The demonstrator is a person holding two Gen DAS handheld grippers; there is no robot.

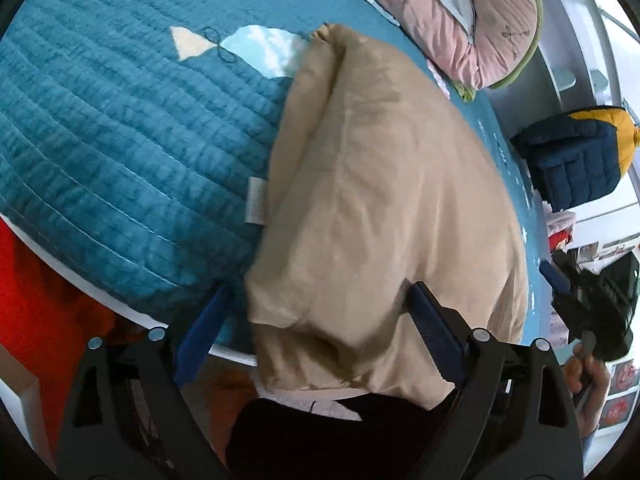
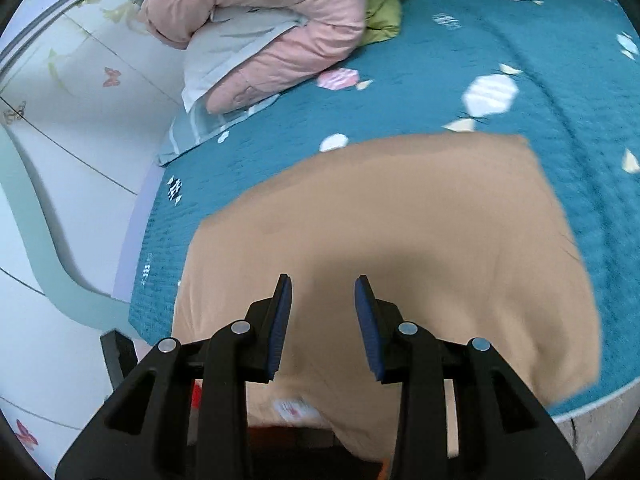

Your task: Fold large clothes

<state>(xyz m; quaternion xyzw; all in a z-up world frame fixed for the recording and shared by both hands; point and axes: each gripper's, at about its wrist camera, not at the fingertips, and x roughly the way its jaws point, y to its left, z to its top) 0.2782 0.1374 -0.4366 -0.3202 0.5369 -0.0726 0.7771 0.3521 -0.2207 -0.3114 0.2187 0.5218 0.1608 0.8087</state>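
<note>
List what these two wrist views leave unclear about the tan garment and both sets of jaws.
- Tan garment: its type. Right wrist view blurs it; left wrist view shows it bunched.
- Its near hem: hangs off the bed, hidden behind the gripper frames.
- Left gripper: jaws wide, straddling a fold; the cloth covers any pad contact.
- Right gripper: jaws apart over the cloth; contact unclear.
- White label: text too small.

I am seeing a plain tan garment point(image 2: 384, 240) lying on my teal quilt point(image 2: 500, 40), which is showing white, cream and pink candy patches. A pink duvet point(image 2: 280, 12) is lying beside green cloth point(image 2: 384, 8).
</note>
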